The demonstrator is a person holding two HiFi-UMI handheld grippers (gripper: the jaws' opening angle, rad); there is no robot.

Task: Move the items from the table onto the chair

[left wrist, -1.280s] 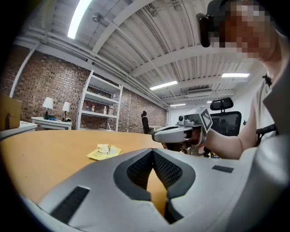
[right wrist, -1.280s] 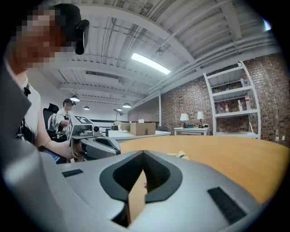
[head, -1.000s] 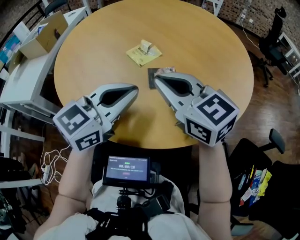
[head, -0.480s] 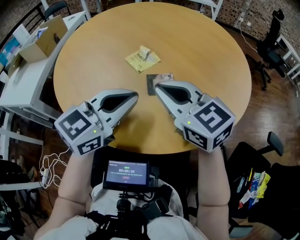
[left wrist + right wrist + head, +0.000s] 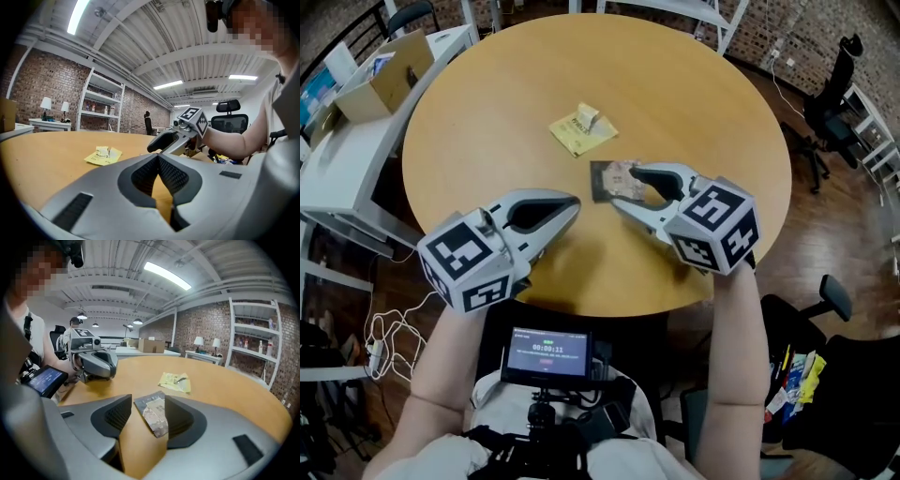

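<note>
A dark printed packet [image 5: 609, 179] lies flat on the round wooden table [image 5: 694, 112]; a yellow packet [image 5: 581, 129] lies a little farther out. My right gripper [image 5: 625, 187] has just been opening its jaws. They stand wide, low over the table, with the dark packet [image 5: 153, 414] between them, close to the right pad; neither pad presses on it. My left gripper [image 5: 572, 202] hovers near the table's front edge, shut and empty, its fingertips meeting in the left gripper view [image 5: 158, 159]. That view also shows the yellow packet [image 5: 103, 155] and the right gripper [image 5: 161, 140].
A white side table with a cardboard box [image 5: 389, 75] stands at the left. A black office chair [image 5: 830, 103] is at the upper right, and another black chair [image 5: 825, 366] with colourful items on it at the lower right. A small screen [image 5: 546, 354] hangs at my chest.
The right gripper's jaws have gone from shut to wide open, and it has dipped forward and down around the dark packet. The left gripper has barely moved.
</note>
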